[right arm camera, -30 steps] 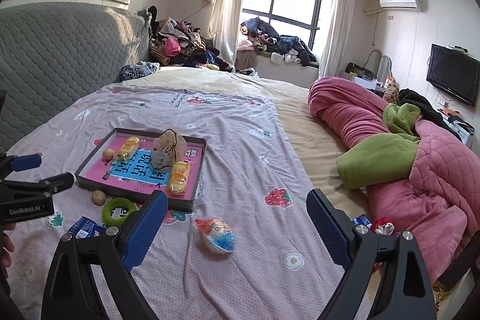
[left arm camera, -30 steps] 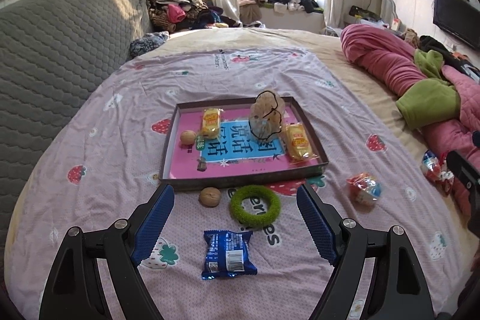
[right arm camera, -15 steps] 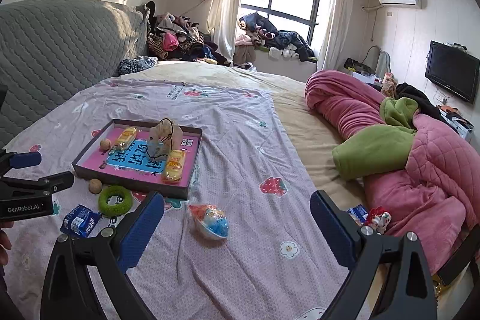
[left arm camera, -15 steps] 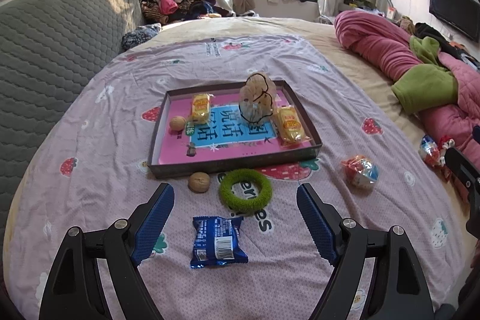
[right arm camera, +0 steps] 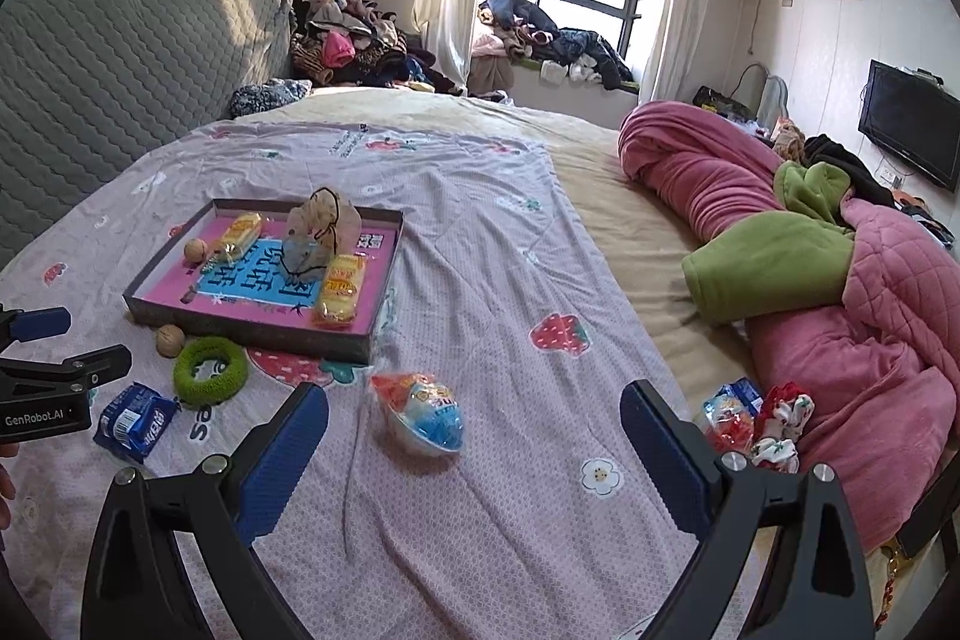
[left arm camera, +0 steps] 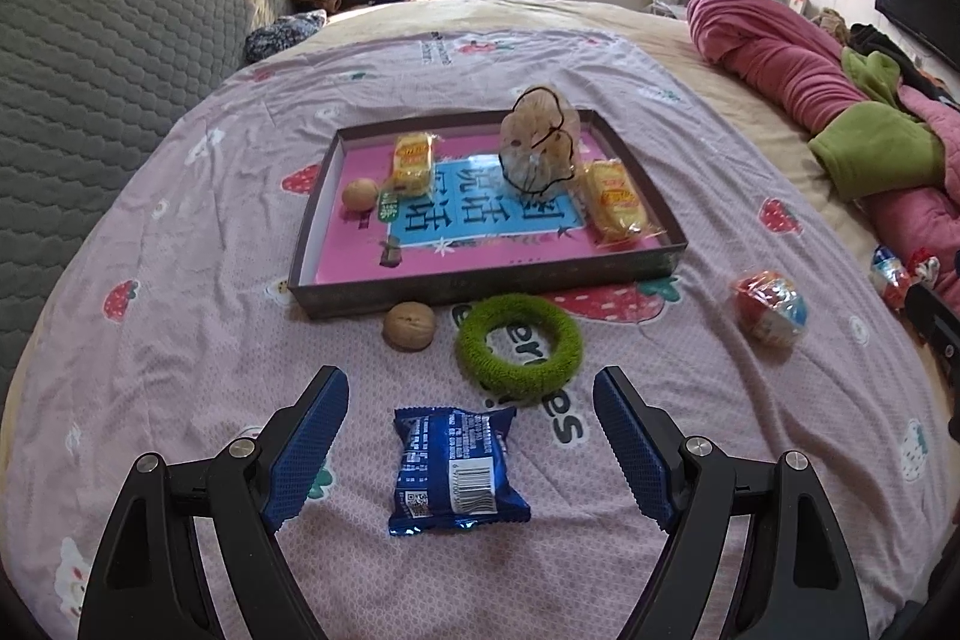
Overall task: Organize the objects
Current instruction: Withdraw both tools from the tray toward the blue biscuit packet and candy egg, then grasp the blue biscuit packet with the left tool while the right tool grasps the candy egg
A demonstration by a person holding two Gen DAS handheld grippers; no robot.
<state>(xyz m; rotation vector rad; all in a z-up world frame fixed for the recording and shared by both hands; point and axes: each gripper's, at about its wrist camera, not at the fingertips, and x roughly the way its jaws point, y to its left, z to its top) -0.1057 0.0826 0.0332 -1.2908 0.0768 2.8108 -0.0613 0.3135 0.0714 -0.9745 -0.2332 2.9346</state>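
- Four loose items lie on the bed sheet (left arm camera: 180, 340) outside the tray (left arm camera: 480, 283): blue snack packet (left arm camera: 456, 466), walnut (left arm camera: 409, 326), green ring (left arm camera: 519, 346), wrapped toy egg (right arm camera: 420, 415); two further wrapped sweets (right arm camera: 756, 418) sit against the pink quilt (right arm camera: 870, 340).
- Left tongs (left arm camera: 471, 415): wide open, holding nothing; packet lies between the blue pads, untouched; risk: slick foil may slide or crumple if squeezed off-centre, and the soft sheet may bunch into the grip.
- Right tongs (right arm camera: 474, 430): wide open, empty; egg lies between and just ahead; risk: rounded shape may roll or squirt sideways.
- Tray: already crowded with two yellow cakes (left arm camera: 615, 211), a nut, an upright clear bag (left arm camera: 537, 148); risk: a careless drop topples the bag.
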